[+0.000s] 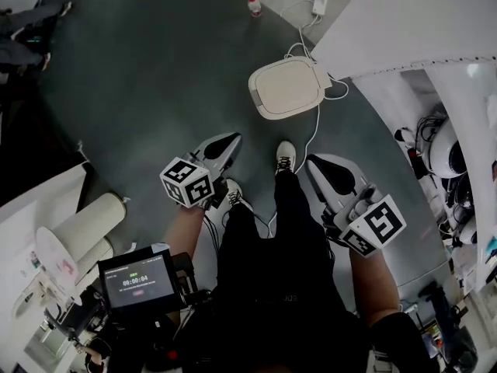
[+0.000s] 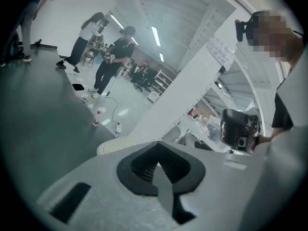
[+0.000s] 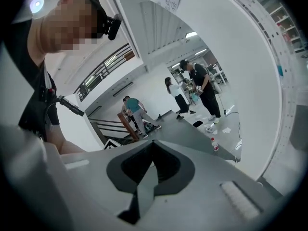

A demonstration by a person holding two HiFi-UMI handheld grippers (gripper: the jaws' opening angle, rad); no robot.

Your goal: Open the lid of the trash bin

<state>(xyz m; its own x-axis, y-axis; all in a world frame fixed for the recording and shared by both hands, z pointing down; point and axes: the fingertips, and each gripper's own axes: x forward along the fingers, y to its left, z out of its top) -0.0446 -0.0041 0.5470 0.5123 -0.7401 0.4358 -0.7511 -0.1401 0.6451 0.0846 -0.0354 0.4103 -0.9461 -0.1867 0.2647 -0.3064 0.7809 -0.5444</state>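
The trash bin (image 1: 289, 86) stands on the dark floor ahead of me, its cream lid (image 1: 286, 84) down flat. In the head view my left gripper (image 1: 231, 140) hangs below and left of the bin, jaws shut and empty. At about the same height my right gripper (image 1: 314, 162) hangs below and slightly right of the bin, also shut on nothing. Both are well short of the bin. In the left gripper view the jaws of the left gripper (image 2: 158, 162) meet, with the lid's rim (image 2: 108, 146) just beyond them. The right gripper (image 3: 153, 153) points away from the bin.
A white cable (image 1: 314, 130) runs past the bin to a power strip (image 1: 318, 5); a small bottle (image 1: 254, 6) stands near it. White panels (image 1: 404, 22) close the right side. Paper rolls (image 1: 85, 224) lie at the left. My shoe (image 1: 286, 155) is below the bin. People (image 2: 113, 61) stand far off.
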